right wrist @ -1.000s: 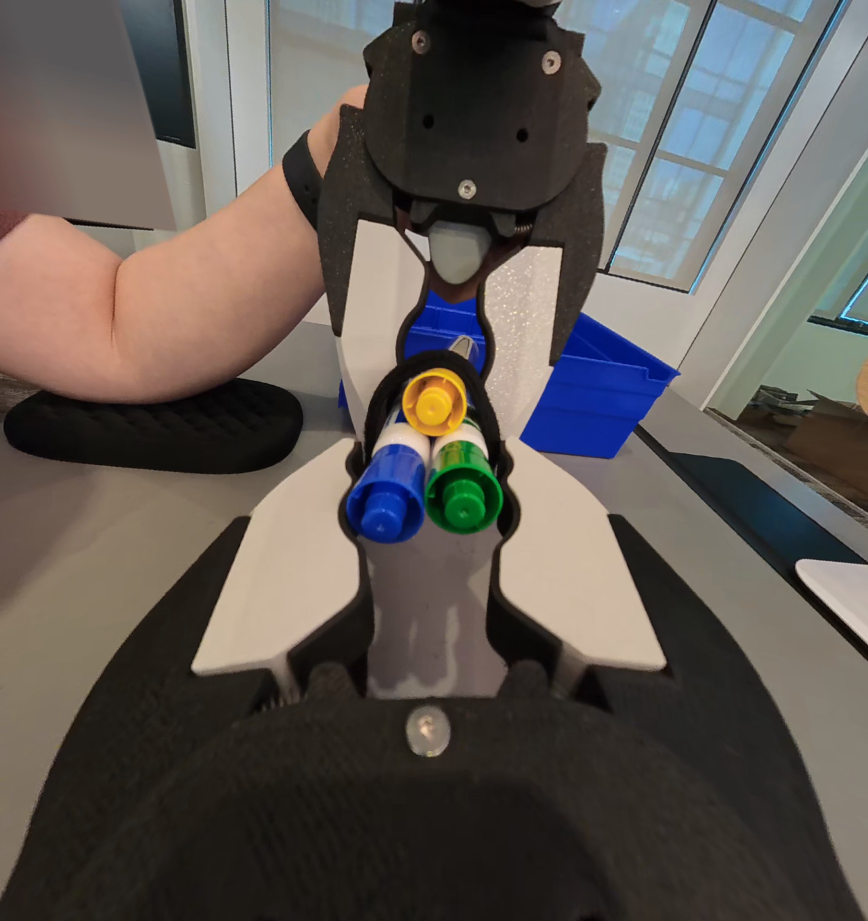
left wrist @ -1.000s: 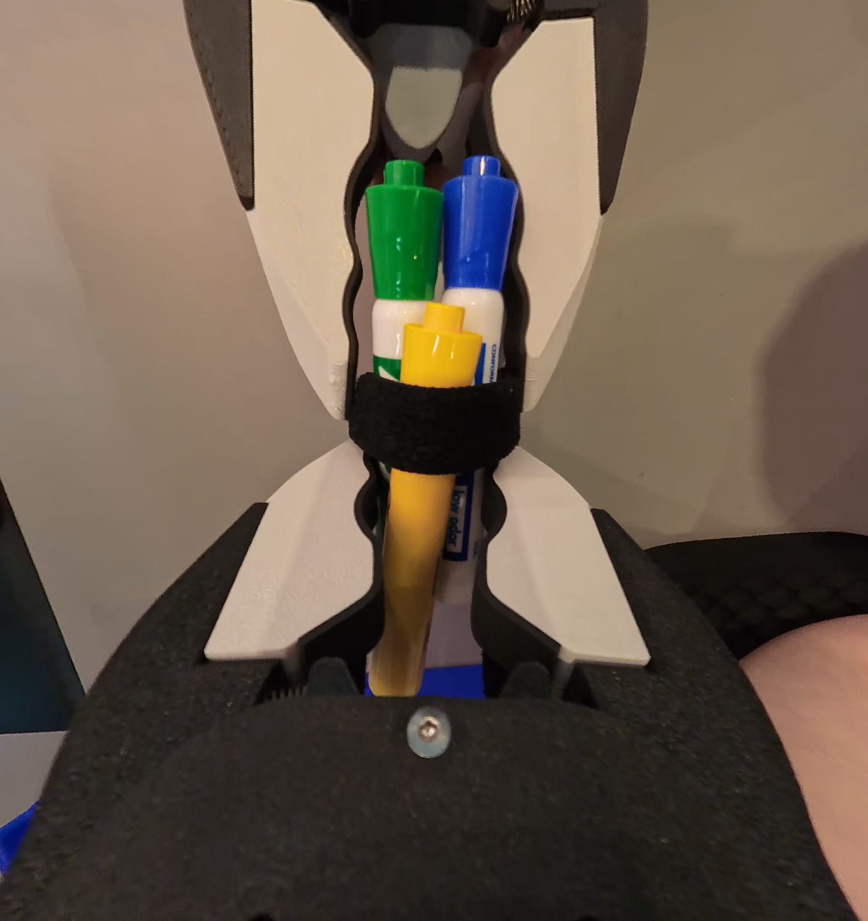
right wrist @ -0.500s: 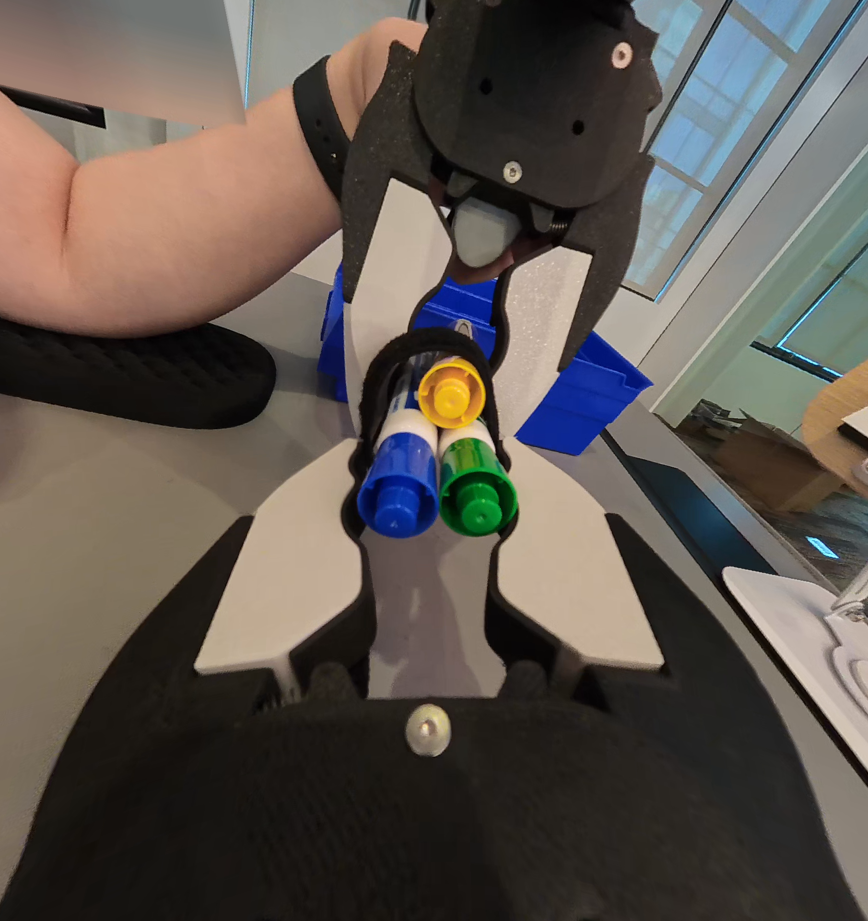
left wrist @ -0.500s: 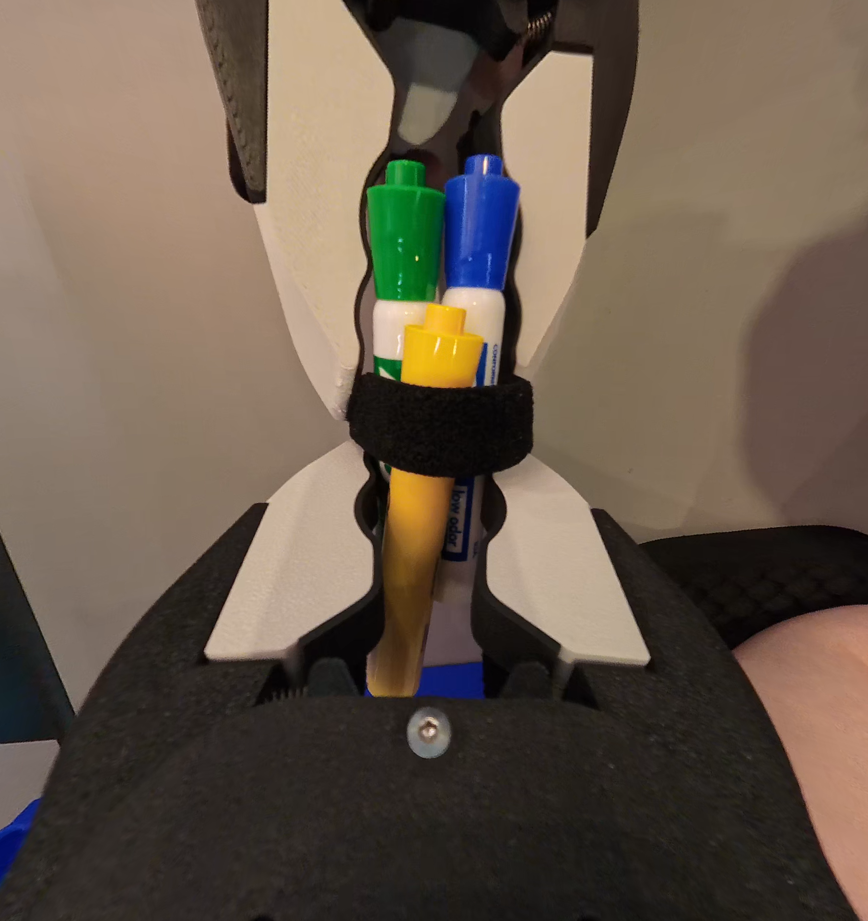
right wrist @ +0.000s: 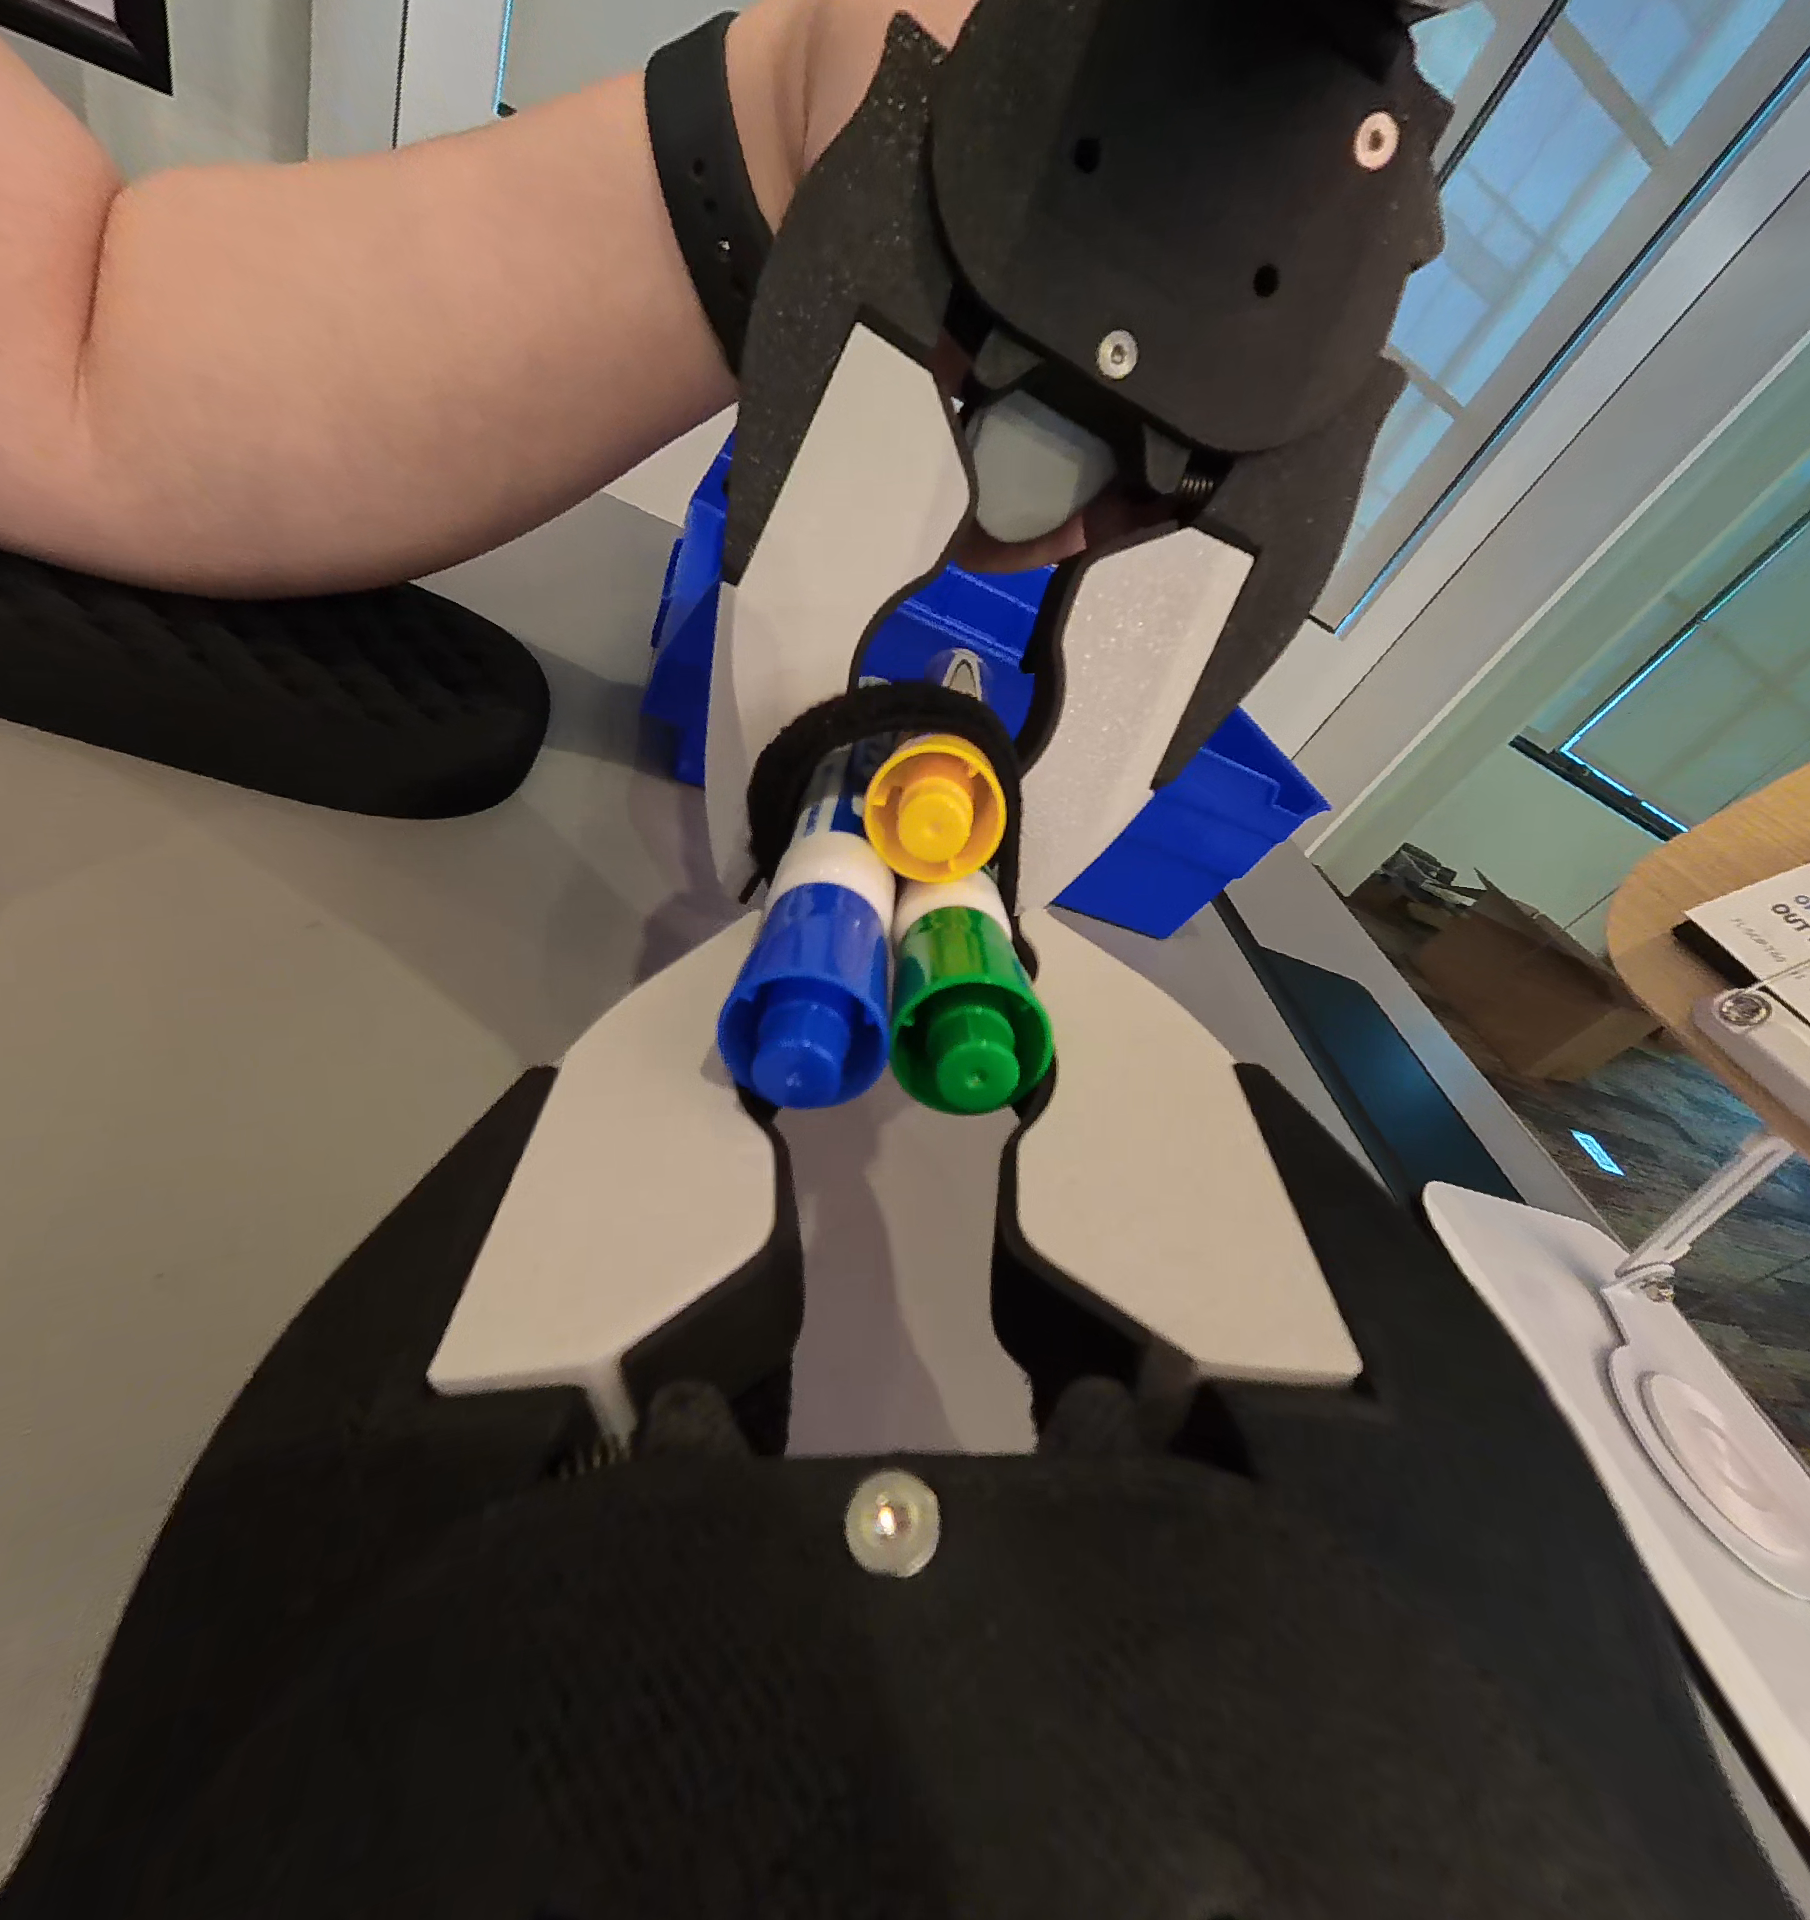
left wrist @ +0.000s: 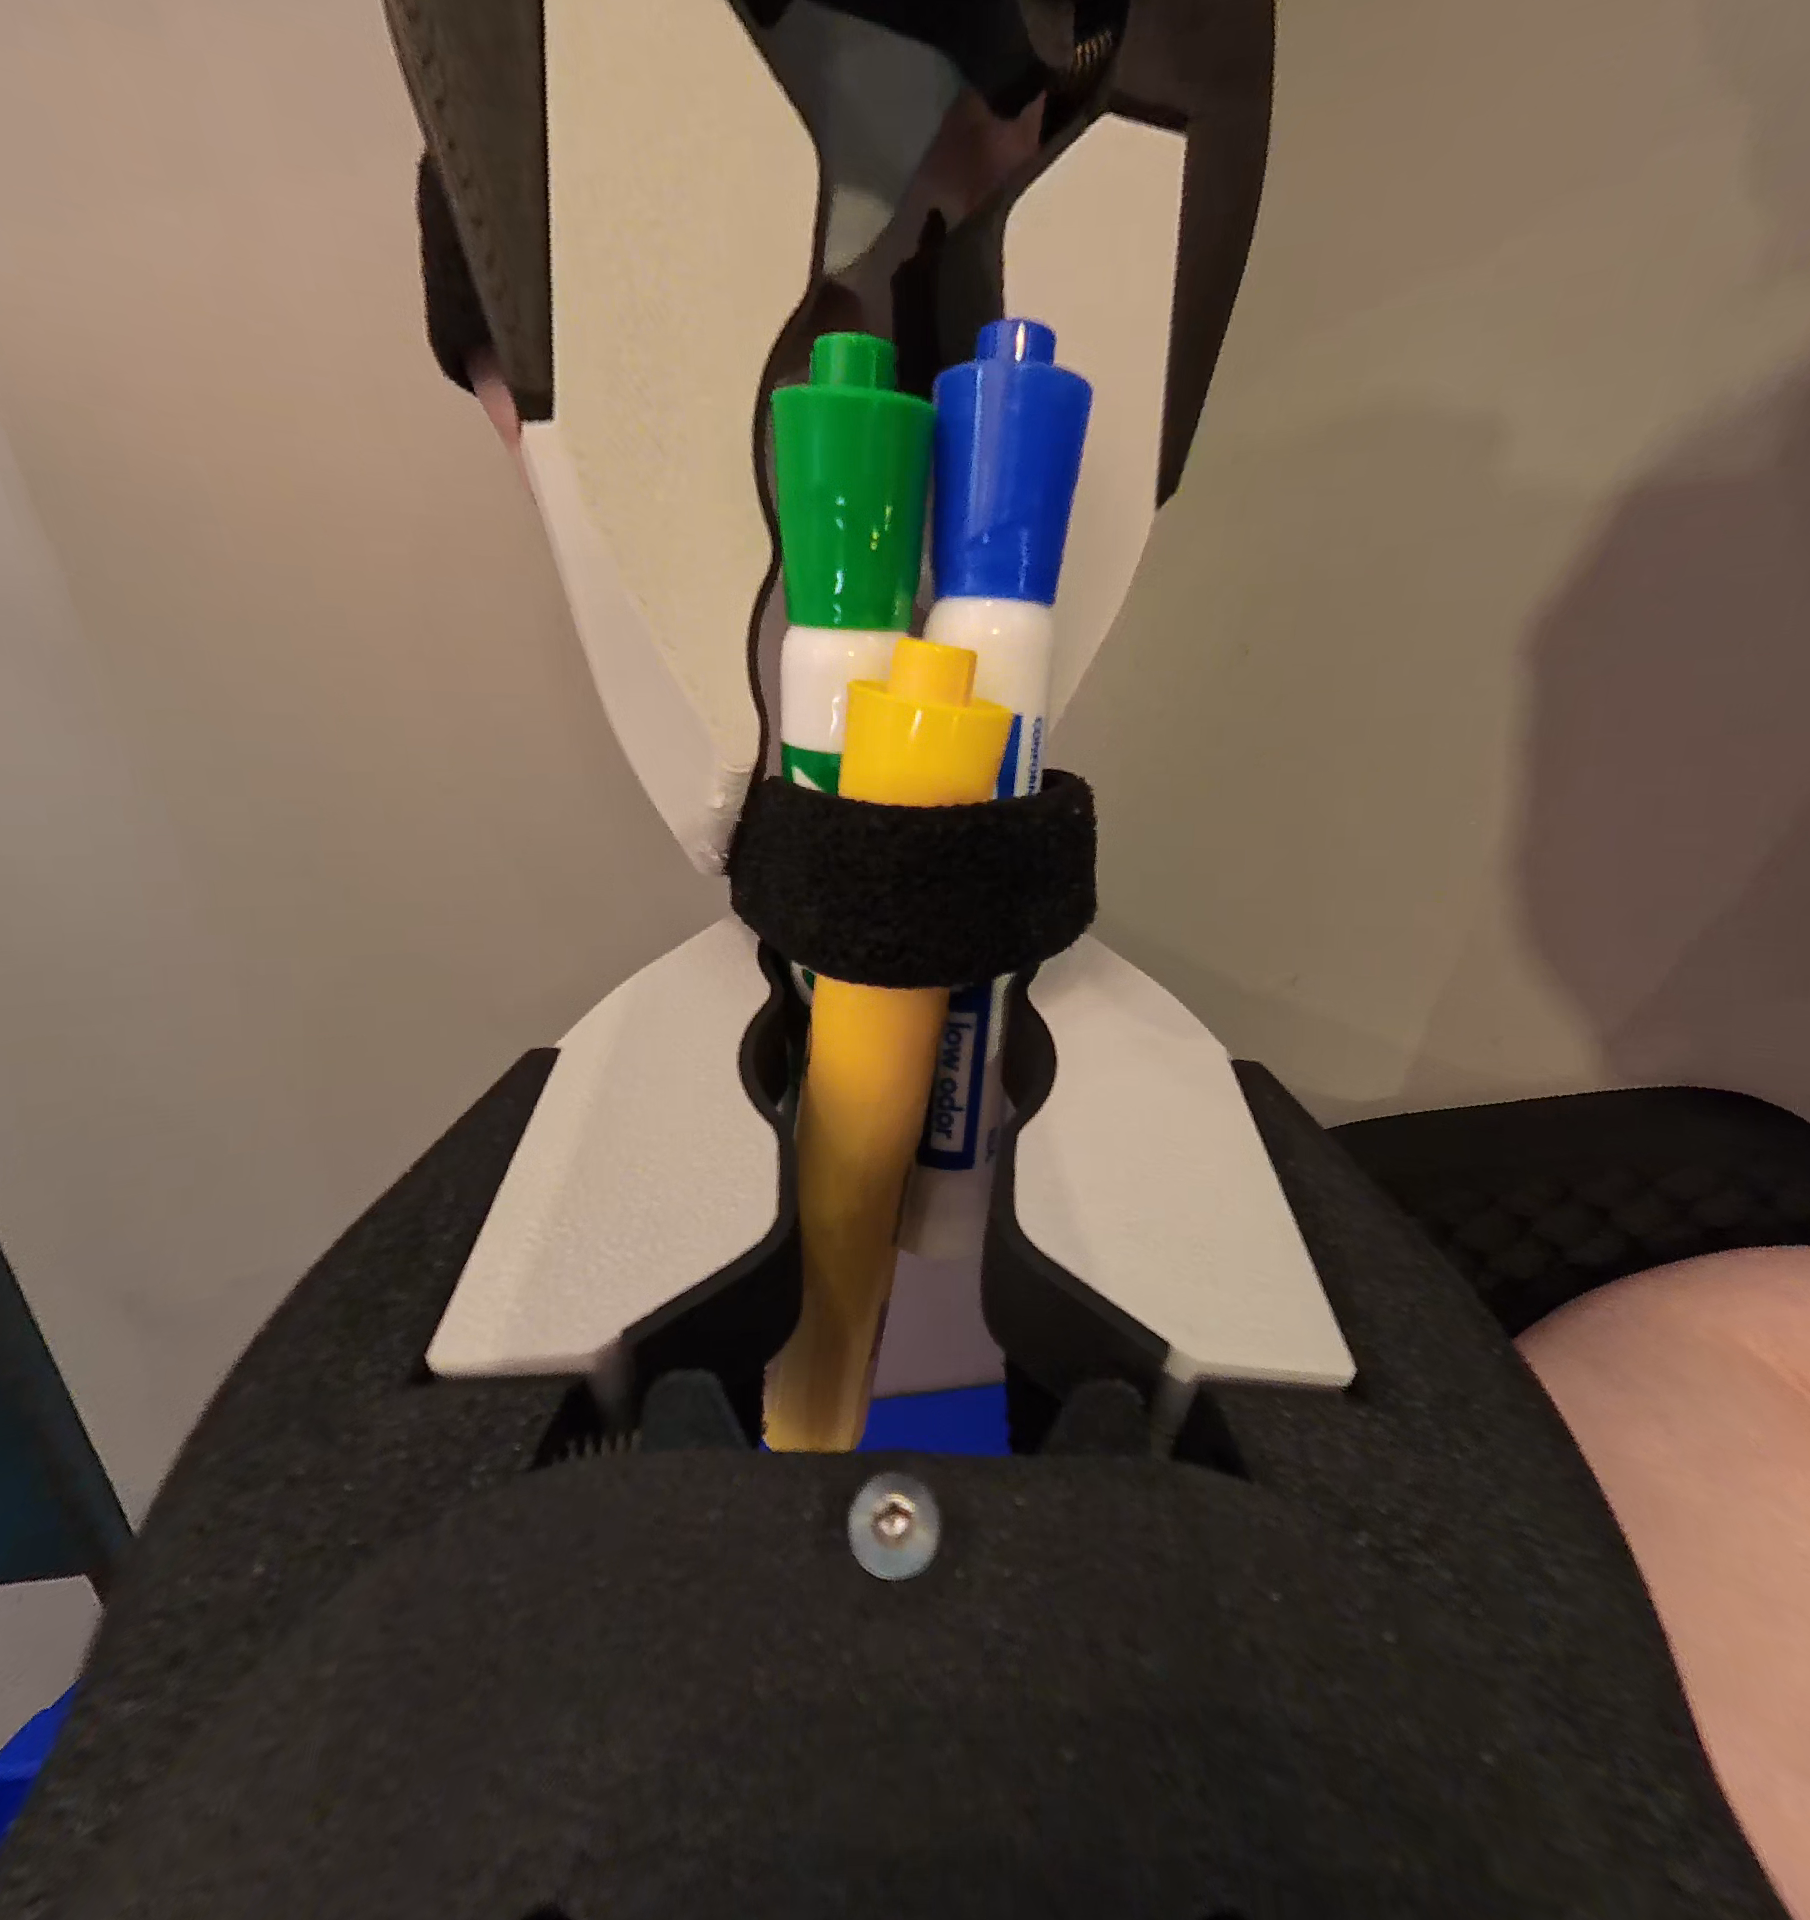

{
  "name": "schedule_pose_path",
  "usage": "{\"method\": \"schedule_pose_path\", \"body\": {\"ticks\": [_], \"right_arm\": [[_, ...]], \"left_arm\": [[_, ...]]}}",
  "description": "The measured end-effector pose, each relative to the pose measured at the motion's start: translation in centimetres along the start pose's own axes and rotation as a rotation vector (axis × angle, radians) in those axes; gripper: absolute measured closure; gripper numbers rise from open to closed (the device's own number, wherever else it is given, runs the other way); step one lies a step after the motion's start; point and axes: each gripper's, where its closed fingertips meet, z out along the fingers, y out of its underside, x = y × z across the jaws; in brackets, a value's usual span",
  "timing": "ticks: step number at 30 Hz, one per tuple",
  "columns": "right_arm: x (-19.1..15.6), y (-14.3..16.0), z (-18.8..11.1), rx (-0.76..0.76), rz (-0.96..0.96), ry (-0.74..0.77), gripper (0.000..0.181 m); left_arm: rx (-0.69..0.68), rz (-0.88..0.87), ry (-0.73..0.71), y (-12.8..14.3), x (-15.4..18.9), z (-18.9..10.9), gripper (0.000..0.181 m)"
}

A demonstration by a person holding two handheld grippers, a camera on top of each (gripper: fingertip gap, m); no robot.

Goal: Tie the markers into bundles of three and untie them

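Three markers, green (left wrist: 849, 499), blue (left wrist: 1010, 488) and yellow (left wrist: 922, 748), are bound by a black strap (left wrist: 911, 883). My left gripper (left wrist: 906, 997) is shut on the bundle just below the strap. My right gripper comes in from the top of the left wrist view, one finger (left wrist: 631, 582) on each side of the capped ends. In the right wrist view my right gripper (right wrist: 885, 997) is shut on the blue cap (right wrist: 802, 997) and green cap (right wrist: 968, 1018). The yellow cap (right wrist: 932, 805) sits above them inside the strap (right wrist: 807, 727). The bundle is held above the grey table (right wrist: 205, 987).
A blue bin (right wrist: 1181, 821) stands behind the bundle. A black padded rest (right wrist: 257, 686) lies at the left under a person's forearm (right wrist: 361, 353). A white tray (right wrist: 1659, 1455) sits at the right table edge. A plain wall (left wrist: 257, 623) fills the left wrist view.
Both grippers keep their hold on the bundle. The right wrist view has tilted and come closer, so the left gripper now leans to the right above the caps. The strap has not moved.
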Motion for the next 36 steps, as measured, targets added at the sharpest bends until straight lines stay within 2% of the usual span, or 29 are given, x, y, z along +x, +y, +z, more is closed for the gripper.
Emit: {"method": "schedule_pose_path", "body": {"ticks": [15,32,36], "right_arm": [[0.2,0.1,-0.4,-0.001,-0.050,0.021,0.162],[0.0,0.3,-0.3,0.005,-0.089,0.031,0.164],[-0.1,0.5,-0.3,0.009,-0.087,0.024,0.169]], "left_arm": [[0.002,0.013,0.051,-0.3,0.8,0.3,0.144],[-0.016,0.013,0.065,-0.2,1.0,0.6,0.143],[-0.027,0.014,0.066,0.0,1.1,0.6,0.143]]}}
